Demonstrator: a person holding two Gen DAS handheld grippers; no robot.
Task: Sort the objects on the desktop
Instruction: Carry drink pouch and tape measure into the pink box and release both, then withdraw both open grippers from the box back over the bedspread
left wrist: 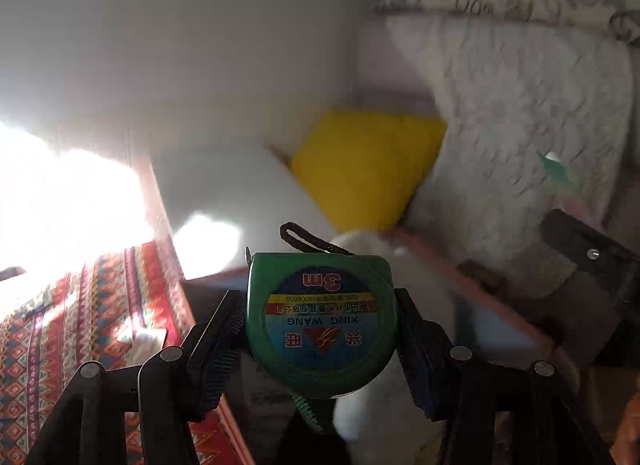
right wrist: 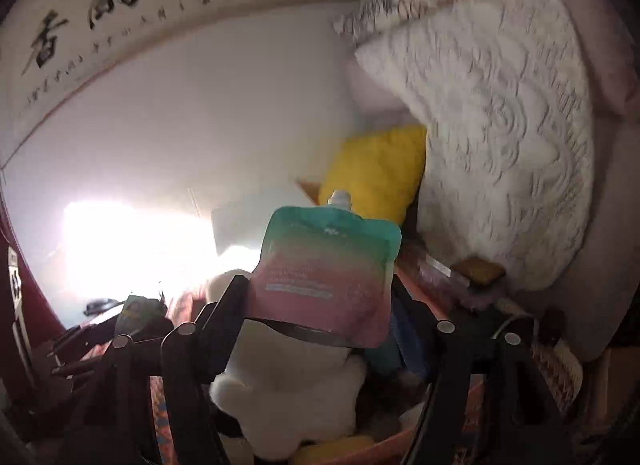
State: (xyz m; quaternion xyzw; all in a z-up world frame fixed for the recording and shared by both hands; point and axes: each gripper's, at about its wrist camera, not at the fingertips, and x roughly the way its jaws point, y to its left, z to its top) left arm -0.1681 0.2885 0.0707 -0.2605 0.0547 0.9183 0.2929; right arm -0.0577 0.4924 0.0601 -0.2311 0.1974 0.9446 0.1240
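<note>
- Between the two black fingers of the left gripper (left wrist: 320, 329) sits a green tape measure (left wrist: 322, 317), squeezed on both sides and held up in the air.
- It looks hard and a bit heavy. Its flat sides are good places to hold. The smooth round shell could slip.
- Up in the right gripper (right wrist: 320, 305) is a soft pouch (right wrist: 326, 277), green on top and pink below, with a small cap. The fingers pinch its lower part.
- It looks light and squishy. Squeezing hard could crush it.
- Below is a bright patterned cloth (left wrist: 80, 329) in strong sun.
- Behind are a white wall (left wrist: 180, 45), a yellow cushion (left wrist: 368, 165), a white bumpy blanket (right wrist: 500, 137) and a white fluffy toy (right wrist: 292, 389).
</note>
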